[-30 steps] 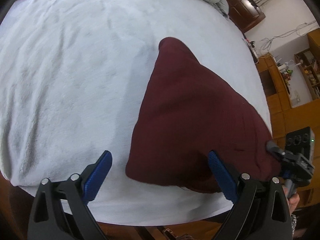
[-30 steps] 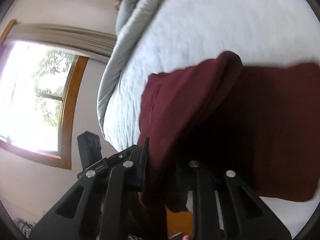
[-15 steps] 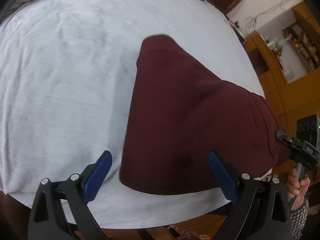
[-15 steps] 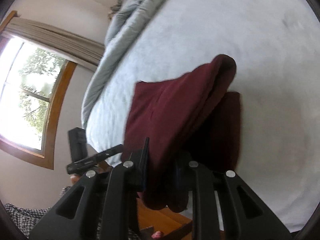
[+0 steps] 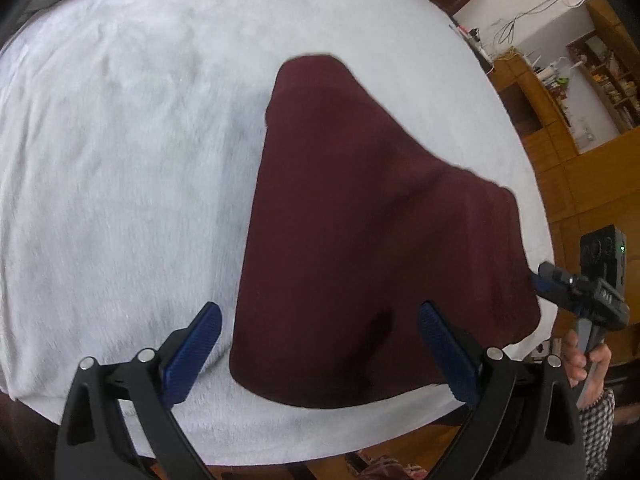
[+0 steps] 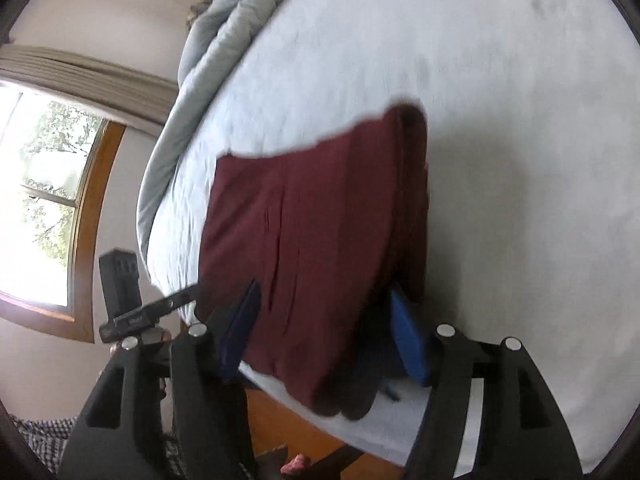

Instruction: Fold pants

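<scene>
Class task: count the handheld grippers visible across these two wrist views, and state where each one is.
2. The left gripper is open above the near edge of the maroon pants. The right gripper is open around their right corner at the bed edge.

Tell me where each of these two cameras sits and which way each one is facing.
Left wrist: on the left claw, looking down across the white bed at the maroon pants; its blue pads, spread wide, show, plus the right claw at the right edge.
Right wrist: on the right claw, tilted, facing along the bed toward the window; its pads stand apart around the pants' edge.
Shared: pants, bed, and each view shows the other claw.
</scene>
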Demonstrator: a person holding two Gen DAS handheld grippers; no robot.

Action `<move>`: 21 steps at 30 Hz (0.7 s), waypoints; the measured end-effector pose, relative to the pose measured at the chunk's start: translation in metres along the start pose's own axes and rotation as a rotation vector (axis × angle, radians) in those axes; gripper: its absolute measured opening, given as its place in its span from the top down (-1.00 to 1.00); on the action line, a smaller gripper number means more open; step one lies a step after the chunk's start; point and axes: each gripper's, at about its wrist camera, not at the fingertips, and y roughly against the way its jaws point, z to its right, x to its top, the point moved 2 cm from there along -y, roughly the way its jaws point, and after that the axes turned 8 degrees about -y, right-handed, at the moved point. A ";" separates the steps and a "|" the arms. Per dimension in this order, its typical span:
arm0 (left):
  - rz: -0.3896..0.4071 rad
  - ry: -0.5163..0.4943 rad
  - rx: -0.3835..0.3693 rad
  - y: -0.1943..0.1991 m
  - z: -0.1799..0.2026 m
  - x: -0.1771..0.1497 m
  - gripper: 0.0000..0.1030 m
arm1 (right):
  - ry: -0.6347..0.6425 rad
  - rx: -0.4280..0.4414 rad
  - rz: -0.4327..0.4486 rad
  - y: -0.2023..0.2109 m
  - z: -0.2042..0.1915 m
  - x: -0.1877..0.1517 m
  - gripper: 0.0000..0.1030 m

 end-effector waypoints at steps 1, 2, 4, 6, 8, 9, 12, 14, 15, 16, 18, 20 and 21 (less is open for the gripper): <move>-0.001 0.002 0.001 0.000 -0.001 0.002 -0.92 | -0.006 -0.009 0.024 0.003 0.000 0.010 -0.24; -0.003 0.005 0.005 -0.001 -0.002 0.005 -0.92 | -0.022 -0.007 0.037 0.004 0.002 0.020 -0.24; -0.005 0.005 0.009 -0.003 -0.003 0.009 -0.92 | -0.069 0.003 0.050 0.004 0.015 0.039 -0.24; -0.010 0.004 0.020 -0.006 0.000 0.011 -0.92 | -0.090 -0.004 0.047 -0.006 0.019 0.058 -0.23; -0.016 0.004 0.025 -0.011 0.006 0.011 -0.92 | -0.114 0.012 0.022 -0.018 0.026 0.073 0.03; -0.018 0.004 0.026 -0.012 0.007 0.010 -0.92 | -0.125 0.038 0.006 -0.027 0.025 0.080 0.52; -0.033 0.019 0.039 -0.019 0.006 0.007 -0.92 | -0.102 0.060 -0.006 -0.032 0.019 0.089 0.87; -0.042 0.025 0.046 -0.024 0.003 0.004 -0.92 | -0.052 0.084 0.029 -0.025 0.007 0.094 0.88; -0.041 0.028 0.046 -0.026 0.002 0.003 -0.93 | -0.044 0.067 0.049 -0.022 0.006 0.097 0.89; -0.039 0.037 0.040 -0.028 0.000 0.002 -0.94 | -0.049 0.022 0.052 -0.024 0.010 0.100 0.89; -0.039 0.053 0.028 -0.031 -0.001 0.002 -0.94 | -0.072 -0.071 0.020 -0.041 0.020 0.104 0.89; -0.040 0.054 0.030 -0.032 -0.001 0.004 -0.94 | -0.094 -0.062 -0.003 -0.049 0.030 0.103 0.85; -0.039 0.049 0.031 -0.031 -0.002 0.004 -0.93 | -0.107 -0.040 0.013 -0.045 0.033 0.102 0.72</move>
